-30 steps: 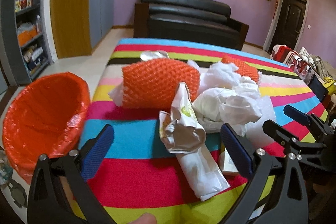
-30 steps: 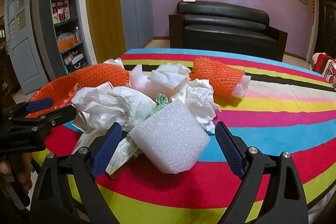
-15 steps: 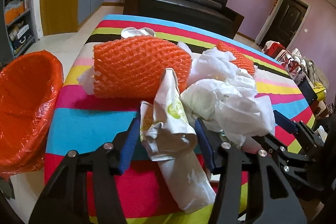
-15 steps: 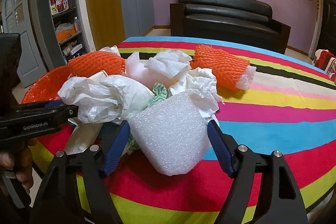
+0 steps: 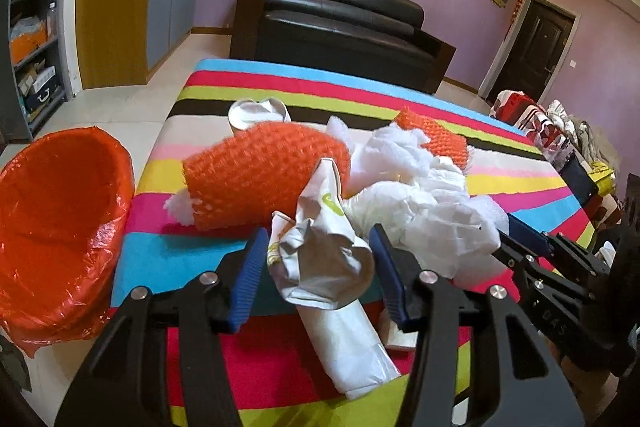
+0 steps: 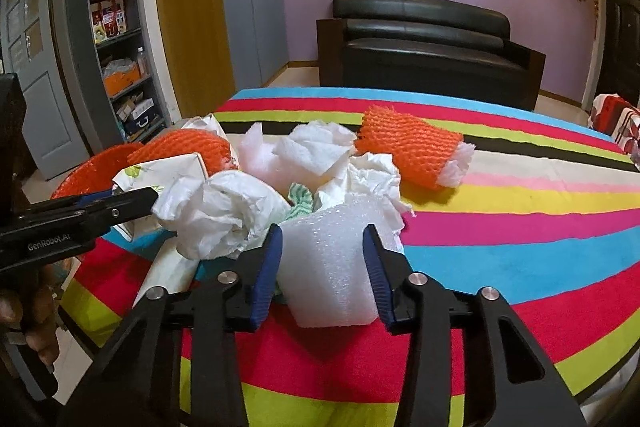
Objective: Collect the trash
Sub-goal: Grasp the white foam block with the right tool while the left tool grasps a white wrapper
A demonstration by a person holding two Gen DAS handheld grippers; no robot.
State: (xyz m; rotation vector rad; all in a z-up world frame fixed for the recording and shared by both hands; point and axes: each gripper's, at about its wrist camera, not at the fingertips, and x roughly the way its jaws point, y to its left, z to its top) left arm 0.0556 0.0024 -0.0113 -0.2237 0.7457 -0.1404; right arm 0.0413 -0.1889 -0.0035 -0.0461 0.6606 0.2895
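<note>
Left wrist view is showing the left gripper (image 5: 318, 279) clamping a crumpled wrapper (image 5: 320, 263); the right gripper (image 6: 324, 263), its jaws just closing, is squeezing a foam block (image 6: 328, 263), seemingly in contact. Both pieces are resting on the striped table (image 6: 520, 247). Next, I judge, each is needing lifting toward the orange-lined bin (image 5: 56, 227) beyond the table's left edge.

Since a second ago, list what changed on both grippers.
Both have just been closing. The left gripper clamped the crumpled wrapper; the right gripper squeezed the white foam piece, visibly narrower now. The orange nets, tissues and orange bin stayed put.
</note>
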